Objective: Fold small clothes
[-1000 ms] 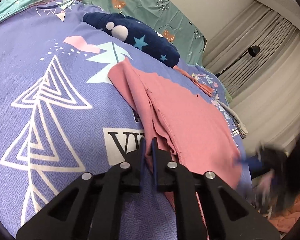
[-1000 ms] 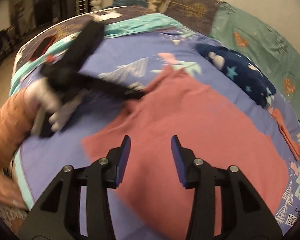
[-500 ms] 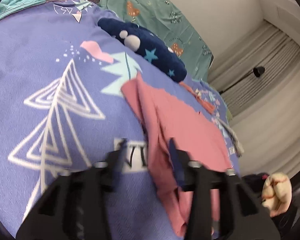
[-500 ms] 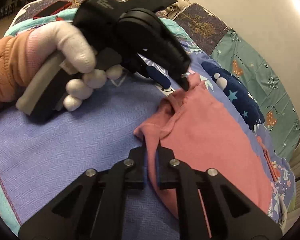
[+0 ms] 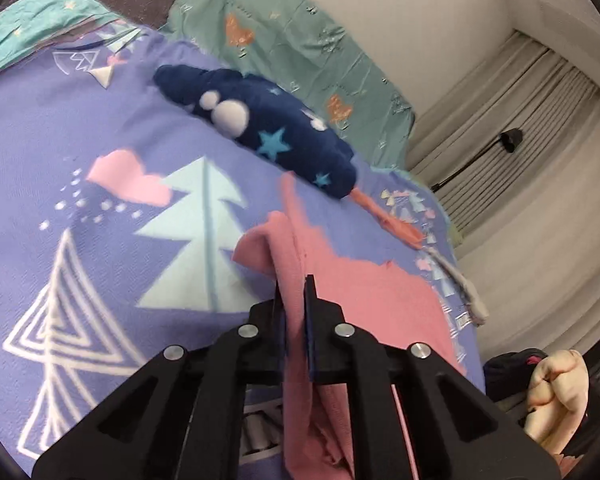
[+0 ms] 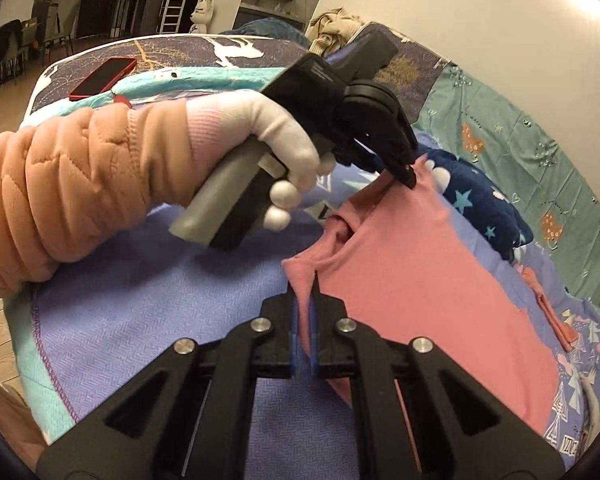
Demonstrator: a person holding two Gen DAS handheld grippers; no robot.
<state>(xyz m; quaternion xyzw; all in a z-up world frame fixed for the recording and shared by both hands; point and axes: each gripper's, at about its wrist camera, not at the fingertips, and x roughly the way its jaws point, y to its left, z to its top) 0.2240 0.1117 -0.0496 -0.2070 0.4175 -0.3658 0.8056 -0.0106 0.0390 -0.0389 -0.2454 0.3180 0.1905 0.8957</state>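
A pink garment (image 5: 372, 292) lies spread on a purple patterned bedspread (image 5: 60, 140). My left gripper (image 5: 294, 284) has a bunched fold of the garment's edge between its pads, and its jaws are closing on it. The right wrist view shows that same left gripper (image 6: 408, 176), held by a white-gloved hand (image 6: 268, 132), pinching the far corner of the pink garment (image 6: 420, 280). My right gripper (image 6: 304, 280) is shut on the near corner of the same edge. The cloth between the two grips sags in a loose loop.
A navy star-print garment (image 5: 268, 132) lies just beyond the pink one, with an orange strip of cloth (image 5: 392, 220) to its right. A green patterned sheet (image 5: 300, 40) is behind them. A red phone (image 6: 104, 76) rests at the bed's far left edge.
The left gripper opened, moved further along the pink edge and closed on it again, lifting it. The right gripper went from open to shut on the near corner.
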